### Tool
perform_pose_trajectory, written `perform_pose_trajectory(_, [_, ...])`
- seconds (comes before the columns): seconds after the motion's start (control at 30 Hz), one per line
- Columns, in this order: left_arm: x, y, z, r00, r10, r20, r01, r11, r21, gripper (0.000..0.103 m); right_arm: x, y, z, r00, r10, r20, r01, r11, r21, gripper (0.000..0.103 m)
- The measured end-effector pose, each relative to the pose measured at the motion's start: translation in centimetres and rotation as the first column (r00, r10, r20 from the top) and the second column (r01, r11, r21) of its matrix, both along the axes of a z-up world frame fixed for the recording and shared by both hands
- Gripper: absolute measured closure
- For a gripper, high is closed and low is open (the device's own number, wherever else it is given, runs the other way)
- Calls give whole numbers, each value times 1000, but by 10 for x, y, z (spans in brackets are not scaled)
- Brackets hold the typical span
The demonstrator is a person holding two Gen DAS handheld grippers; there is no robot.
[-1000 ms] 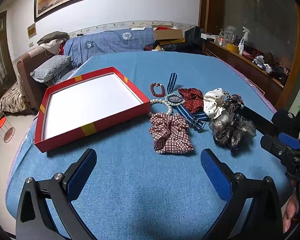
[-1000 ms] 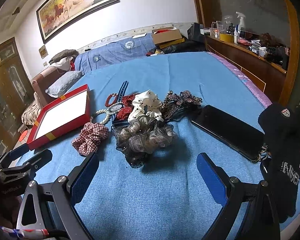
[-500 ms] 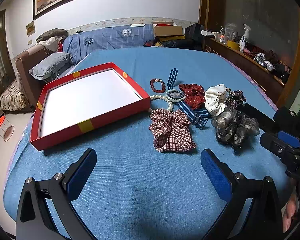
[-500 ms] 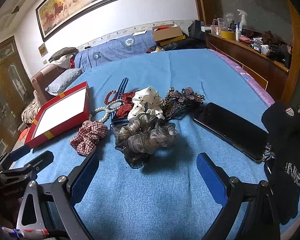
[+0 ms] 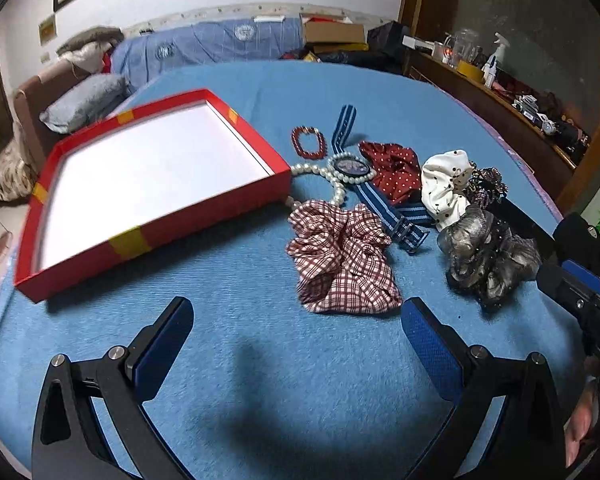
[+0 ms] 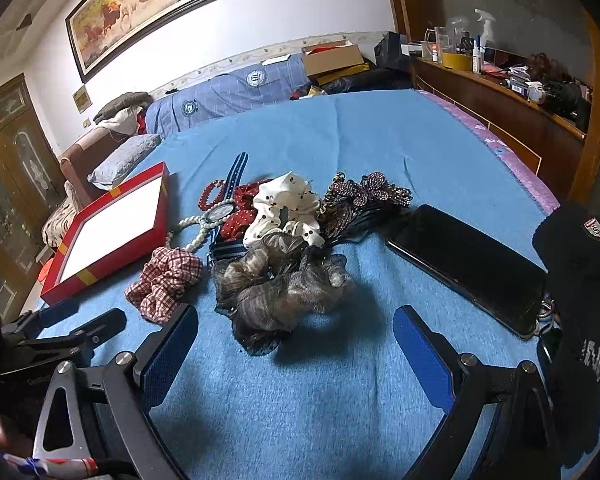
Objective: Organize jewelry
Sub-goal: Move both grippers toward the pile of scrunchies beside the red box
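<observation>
An empty red box (image 5: pixel 156 216) with a white floor lies on the blue cloth at the left. Right of it lie a plaid scrunchie (image 5: pixel 342 258), a pearl string (image 5: pixel 332 178), a red bead bracelet (image 5: pixel 308 142), a watch on a striped strap (image 5: pixel 350 166), a red dotted scrunchie (image 5: pixel 394 168), a white dotted scrunchie (image 5: pixel 446 188) and a grey sheer scrunchie (image 6: pixel 278 284). My left gripper (image 5: pixel 296 334) is open, just short of the plaid scrunchie. My right gripper (image 6: pixel 296 338) is open, just short of the grey scrunchie.
A black phone (image 6: pixel 466 268) lies right of the pile, with a black glove (image 6: pixel 580 280) beside it. Dark beaded hair clips (image 6: pixel 360 200) sit behind the scrunchies. A wooden sideboard (image 6: pixel 500 112) runs along the right; a sofa (image 6: pixel 220 92) stands behind the table.
Both grippers have moved forward and lower toward the pile. The plaid and grey scrunchies now sit closer to the fingertips. Nothing has been picked up.
</observation>
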State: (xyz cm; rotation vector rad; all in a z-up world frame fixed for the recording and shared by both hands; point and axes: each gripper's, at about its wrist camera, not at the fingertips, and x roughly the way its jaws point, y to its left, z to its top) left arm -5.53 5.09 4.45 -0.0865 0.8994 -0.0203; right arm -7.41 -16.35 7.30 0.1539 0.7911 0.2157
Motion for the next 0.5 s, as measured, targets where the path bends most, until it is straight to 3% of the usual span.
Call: perform_pose_trajectory(0.5, [40, -22, -18, 998, -39, -58, 41, 998, 40, 0, 27, 11, -17, 997, 50, -59, -52, 998, -28, 3])
